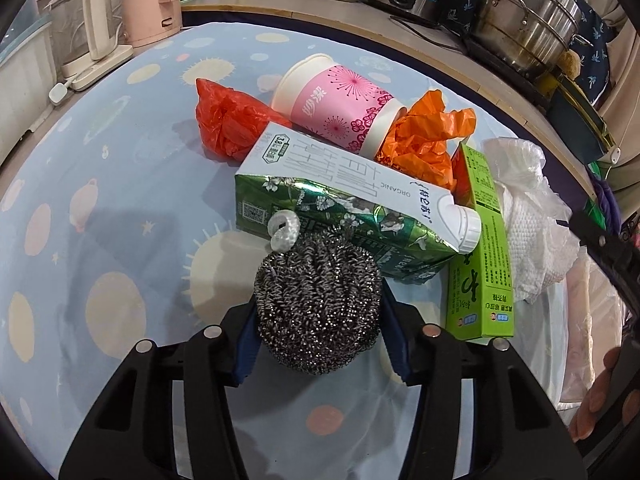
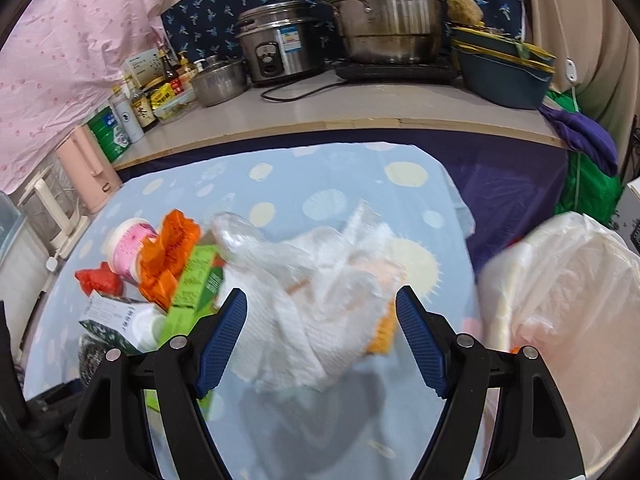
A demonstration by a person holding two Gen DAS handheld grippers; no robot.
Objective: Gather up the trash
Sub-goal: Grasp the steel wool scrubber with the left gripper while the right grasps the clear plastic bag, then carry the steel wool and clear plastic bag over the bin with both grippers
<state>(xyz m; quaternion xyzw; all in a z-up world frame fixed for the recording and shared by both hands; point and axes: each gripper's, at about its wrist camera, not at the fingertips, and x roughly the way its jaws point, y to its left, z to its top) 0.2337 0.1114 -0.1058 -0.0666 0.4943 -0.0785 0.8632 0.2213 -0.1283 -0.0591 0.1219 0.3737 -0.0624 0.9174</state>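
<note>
Left gripper [image 1: 318, 336] clamped on steel scourer [image 1: 316, 304] low on table [image 1: 120, 208] against milk carton [image 1: 352, 204], likely to snag it on lifting; right gripper [image 2: 320, 340] apart over paper towel [image 2: 320, 312], prone to pinching cloth.

My table [image 1: 120, 184] wears a pale blue cloth printed with suns and dots. A heap of trash lies on it: a red bag [image 1: 224, 120], a pink cup [image 1: 336, 100] on its side, an orange bag [image 1: 428, 140], a green carton [image 1: 320, 200], a green box [image 1: 480, 248], a scourer [image 1: 316, 300] and white paper [image 2: 320, 300] under clear film. At the cloth's far left corner stand a kettle [image 1: 86, 36] and a pink jug [image 1: 154, 0].
</note>
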